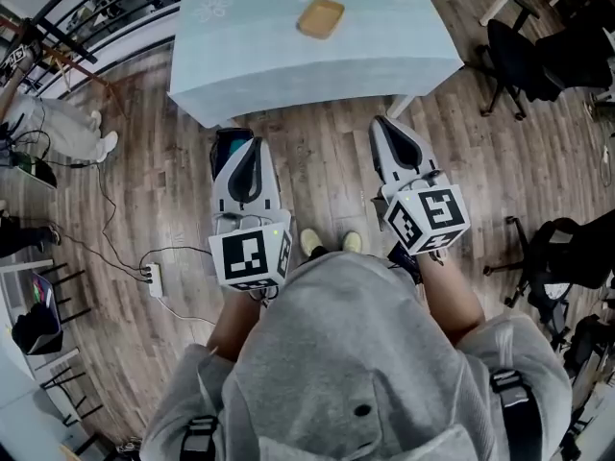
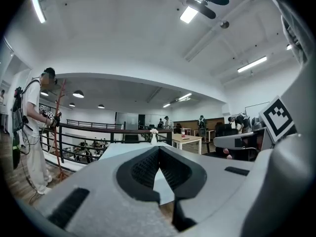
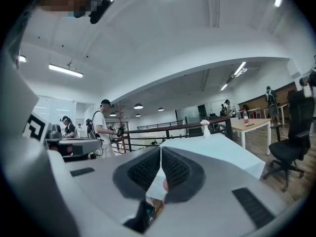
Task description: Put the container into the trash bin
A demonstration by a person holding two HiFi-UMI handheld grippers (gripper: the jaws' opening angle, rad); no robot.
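A shallow tan container (image 1: pixel 320 17) lies on the table with the pale blue cloth (image 1: pixel 384 56), far ahead of both grippers. My left gripper (image 1: pixel 236 140) is held over the wooden floor short of the table's near edge, jaws shut with nothing between them. In the left gripper view its tips (image 2: pixel 159 151) meet. A dark bin-like object with a bluish inside (image 1: pixel 222 149) shows partly from under that gripper. My right gripper (image 1: pixel 382 123) hovers level with it, also shut and empty (image 3: pixel 161 150). Neither gripper view shows the container.
Black office chairs (image 1: pixel 520 58) stand to the right of the table, another (image 1: pixel 567 253) at the right edge. A person in white (image 1: pixel 60 128) stands at the left by a railing (image 1: pixel 86 12). A power strip with cables (image 1: pixel 154 279) lies on the floor. A small white vase (image 3: pixel 205 129) stands on the table.
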